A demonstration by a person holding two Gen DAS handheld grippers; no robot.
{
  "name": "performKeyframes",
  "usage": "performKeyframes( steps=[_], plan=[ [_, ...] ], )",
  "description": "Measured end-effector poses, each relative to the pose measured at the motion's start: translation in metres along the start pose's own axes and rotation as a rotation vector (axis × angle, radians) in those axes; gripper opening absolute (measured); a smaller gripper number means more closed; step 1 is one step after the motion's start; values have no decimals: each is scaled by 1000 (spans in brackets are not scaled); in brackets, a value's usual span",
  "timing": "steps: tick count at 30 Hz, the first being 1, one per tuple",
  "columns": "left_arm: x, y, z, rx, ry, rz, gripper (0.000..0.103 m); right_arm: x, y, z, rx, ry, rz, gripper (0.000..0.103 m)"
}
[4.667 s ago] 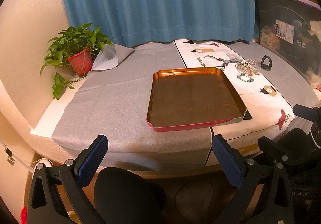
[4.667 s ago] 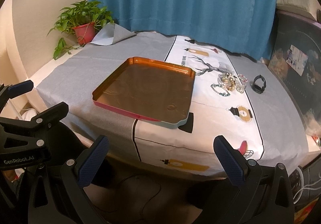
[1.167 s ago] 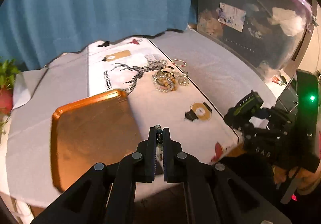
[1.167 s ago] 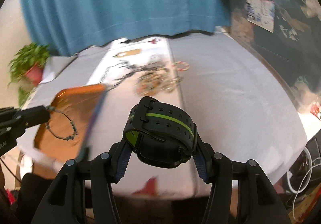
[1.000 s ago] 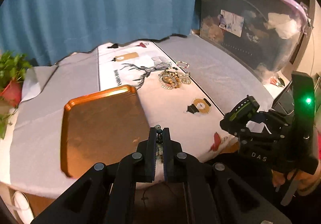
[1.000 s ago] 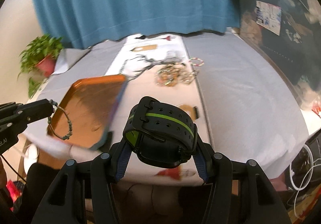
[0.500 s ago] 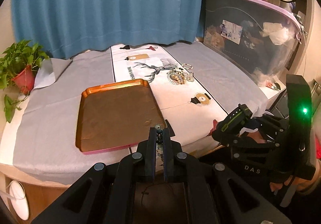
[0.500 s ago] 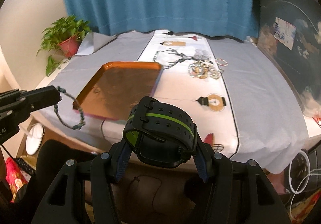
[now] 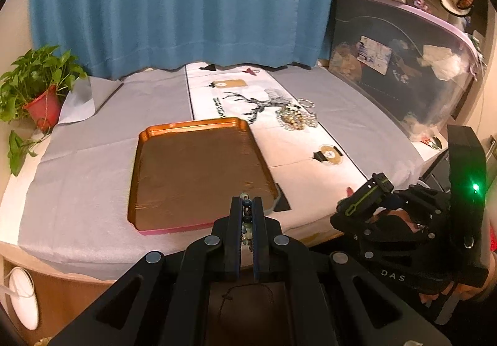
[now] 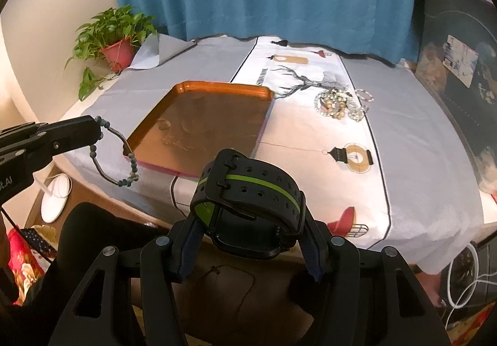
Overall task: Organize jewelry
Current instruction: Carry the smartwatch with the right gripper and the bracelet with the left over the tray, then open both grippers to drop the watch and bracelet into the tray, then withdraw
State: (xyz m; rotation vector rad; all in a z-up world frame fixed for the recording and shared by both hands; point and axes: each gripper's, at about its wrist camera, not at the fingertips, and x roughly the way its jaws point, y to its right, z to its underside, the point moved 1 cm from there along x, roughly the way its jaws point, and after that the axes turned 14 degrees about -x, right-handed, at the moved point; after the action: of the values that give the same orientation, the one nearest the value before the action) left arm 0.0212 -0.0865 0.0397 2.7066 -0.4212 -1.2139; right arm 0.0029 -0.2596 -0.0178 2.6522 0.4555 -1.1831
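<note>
Left hand-held gripper (image 9: 247, 212) clenched on beaded bracelet (image 10: 116, 153), right hand-held gripper (image 10: 248, 240) grasping sports watch (image 10: 248, 190), both short of the desk (image 9: 93, 159). Best lowered onto orange tray (image 9: 192, 172) well apart before release.

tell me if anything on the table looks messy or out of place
The jewelry pile lies tangled in a heap on the white runner, beside the tray, which holds nothing. The grey cloth's far corner is folded up by the plant.
</note>
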Motion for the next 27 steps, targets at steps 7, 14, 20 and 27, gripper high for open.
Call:
performKeyframes(
  steps=[7,14,20,27],
  plan=[
    [25,-32,-24,-37,0,-49,3,37,-2,-25,-7,-22,-39,57],
    [60,-59,-53,-62,-12,-40,3,86,-5,-62,-5,-43,-85,57],
    [93,-79,-67,-77,-41,-36,3,127,-8,-89,-8,-56,-113,57],
    [130,-91,-76,-73,-70,-64,4,170,-11,-107,-29,-91,-126,57]
  ],
)
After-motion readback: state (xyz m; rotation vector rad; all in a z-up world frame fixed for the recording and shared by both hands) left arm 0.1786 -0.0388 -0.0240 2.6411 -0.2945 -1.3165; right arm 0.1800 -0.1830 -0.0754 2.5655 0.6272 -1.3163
